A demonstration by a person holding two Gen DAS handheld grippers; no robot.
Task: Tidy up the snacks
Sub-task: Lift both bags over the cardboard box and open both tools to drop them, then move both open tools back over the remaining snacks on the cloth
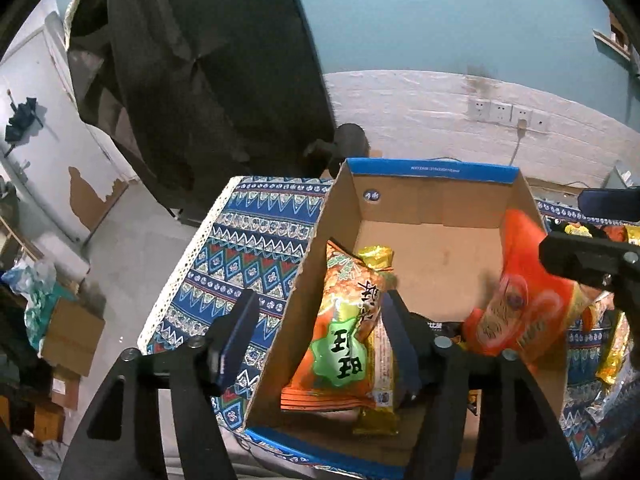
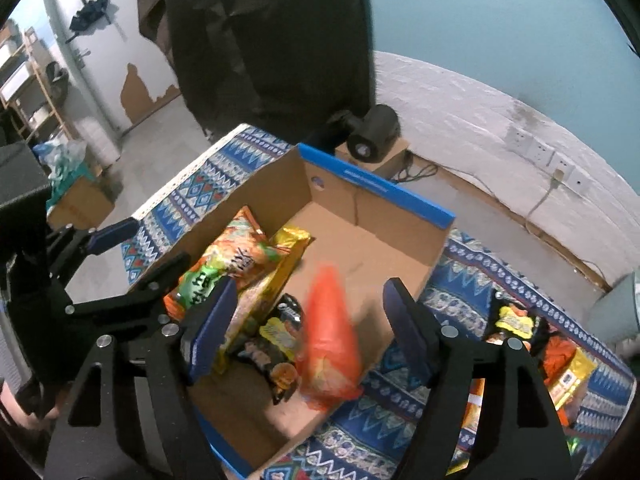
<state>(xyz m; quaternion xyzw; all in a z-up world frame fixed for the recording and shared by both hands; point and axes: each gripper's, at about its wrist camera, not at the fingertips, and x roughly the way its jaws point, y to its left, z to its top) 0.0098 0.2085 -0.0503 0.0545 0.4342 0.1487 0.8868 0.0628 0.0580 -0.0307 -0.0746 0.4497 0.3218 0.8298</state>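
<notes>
We hold our left gripper (image 1: 316, 336) with fingers apart astride the near-left wall of the cardboard box (image 1: 432, 170), and our right gripper (image 2: 306, 320) with fingers spread and empty above a blurred orange snack bag (image 2: 330, 344) at the box's near-right wall. The box sits on a blue patterned cloth (image 1: 248, 252); inside, an orange-and-green bag (image 2: 224, 268) leans left beside yellow and dark packets, its far half bare. More snacks (image 2: 560, 364) lie right, well apart, with grey floor, a black hanging cover (image 1: 208, 60) and a white-and-teal wall (image 1: 440, 20) beyond.
</notes>
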